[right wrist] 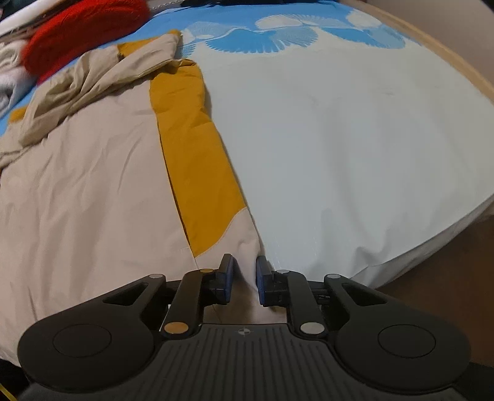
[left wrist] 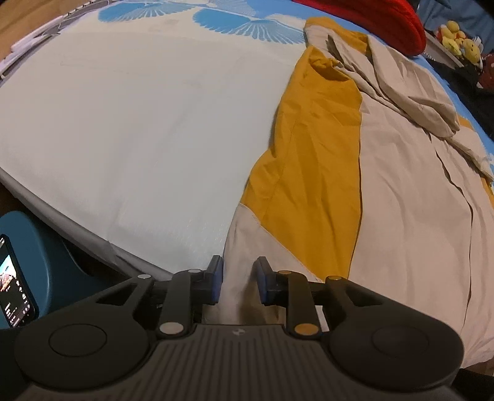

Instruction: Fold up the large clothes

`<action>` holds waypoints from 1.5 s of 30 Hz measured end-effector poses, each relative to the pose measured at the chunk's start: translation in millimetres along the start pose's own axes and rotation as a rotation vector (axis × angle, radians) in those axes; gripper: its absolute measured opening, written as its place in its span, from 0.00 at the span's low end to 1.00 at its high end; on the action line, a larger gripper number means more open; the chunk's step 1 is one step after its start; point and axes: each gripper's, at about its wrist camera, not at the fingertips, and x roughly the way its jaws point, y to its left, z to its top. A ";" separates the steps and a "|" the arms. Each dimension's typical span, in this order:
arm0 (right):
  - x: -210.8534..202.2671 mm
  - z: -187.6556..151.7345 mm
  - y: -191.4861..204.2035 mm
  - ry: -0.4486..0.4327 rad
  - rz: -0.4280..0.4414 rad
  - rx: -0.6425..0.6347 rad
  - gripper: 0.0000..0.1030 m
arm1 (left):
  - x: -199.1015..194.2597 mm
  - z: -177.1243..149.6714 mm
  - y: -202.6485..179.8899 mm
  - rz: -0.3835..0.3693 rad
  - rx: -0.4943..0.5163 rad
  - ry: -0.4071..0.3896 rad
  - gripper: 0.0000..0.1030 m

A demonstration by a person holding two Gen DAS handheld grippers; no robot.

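Beige jacket [left wrist: 407, 191] with mustard-yellow panels lies spread on the bed [left wrist: 129, 123], over a pale sheet printed with blue fan shapes along its far side. In our left wrist view the garment fills the right half of the frame, its yellow panel [left wrist: 311, 160] running down toward us beside the bare sheet; in our right wrist view it fills the left half, with its yellow strip [right wrist: 191, 160] next to the sheet. A crumpled beige part, a sleeve or hood, we cannot tell which, is bunched at the far end of the jacket.

Our left hand-held gripper [left wrist: 238, 285] points steeply down at the near hem, where a fold of beige cloth rises between its blue pads. The jaws stand at a narrow gap, and we cannot tell whether the pads actually press on the cloth. Our right hand-held gripper [right wrist: 244, 282] is set at the near hem corner where jacket meets sheet, again with beige cloth between the pads and a still narrower gap; whether it pinches the fabric we cannot tell either.

A red knitted item [left wrist: 379, 21] lies beyond the jacket's far end. Yellow soft toys [left wrist: 460, 40] sit at the far right of the left view, and a lit phone [left wrist: 14, 283] rests on a blue seat [left wrist: 46, 262] just off the bed's near edge.
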 end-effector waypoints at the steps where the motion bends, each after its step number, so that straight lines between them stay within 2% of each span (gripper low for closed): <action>1: -0.2 -0.6 0.8 -0.001 -0.003 -0.006 0.16 | -0.8 -0.5 -1.1 0.002 0.008 -0.002 0.21; 3: -1.2 -0.9 1.4 -0.005 -0.001 -0.007 0.14 | -1.6 0.7 -4.1 -0.014 0.033 -0.011 0.04; 4: -3.1 -0.6 1.0 -0.010 0.007 -0.006 0.08 | -2.5 3.8 -8.7 -0.023 0.047 -0.029 0.03; 9: -30.3 5.7 0.3 -0.093 0.068 0.030 0.04 | -39.2 9.9 -22.8 -0.092 0.111 -0.156 0.02; 12: -63.9 13.2 1.7 -0.176 0.137 0.029 0.03 | -78.9 14.0 -30.0 -0.165 0.157 -0.237 0.01; 15: -112.5 19.4 7.1 -0.302 0.212 -0.023 0.00 | -121.0 17.1 -31.6 -0.245 0.190 -0.302 0.01; 19: -160.3 26.9 -7.4 -0.364 0.312 0.007 0.00 | -171.0 23.4 -17.0 -0.342 0.173 -0.323 0.01; 22: -192.7 28.7 -26.3 -0.395 0.383 0.027 0.00 | -206.2 24.4 2.7 -0.422 0.146 -0.310 0.01; 26: -237.4 20.0 -61.0 -0.436 0.446 0.070 0.00 | -251.0 16.0 37.7 -0.505 0.090 -0.285 0.01; 28: -254.0 12.3 -77.1 -0.456 0.465 0.102 0.00 | -261.1 16.3 49.3 -0.531 0.065 -0.280 0.01; 30: -260.8 8.8 -90.4 -0.468 0.468 0.132 0.00 | -257.6 21.8 55.7 -0.548 0.034 -0.265 0.01; 34: -237.5 24.8 -95.0 -0.463 0.465 0.167 0.00 | -209.8 54.9 49.0 -0.521 -0.014 -0.236 0.01; 38: -182.2 70.2 -72.8 -0.418 0.457 0.191 0.00 | -127.5 115.4 33.3 -0.521 -0.126 -0.182 0.02; 40: -149.5 102.5 -58.9 -0.398 0.446 0.205 0.00 | -86.0 144.8 25.4 -0.512 -0.186 -0.155 0.05; 41: -132.5 120.7 -49.4 -0.393 0.433 0.201 0.03 | -67.9 158.4 22.2 -0.500 -0.208 -0.140 0.06; 42: -118.1 137.9 -40.2 -0.410 0.394 0.186 0.07 | -54.6 168.8 19.8 -0.483 -0.228 -0.139 0.10; 43: -107.7 150.1 -33.0 -0.442 0.347 0.170 0.08 | -45.5 177.3 18.5 -0.466 -0.246 -0.160 0.17; 45: -87.0 170.4 -25.9 -0.463 0.316 0.170 0.09 | -34.5 184.0 18.5 -0.470 -0.257 -0.225 0.34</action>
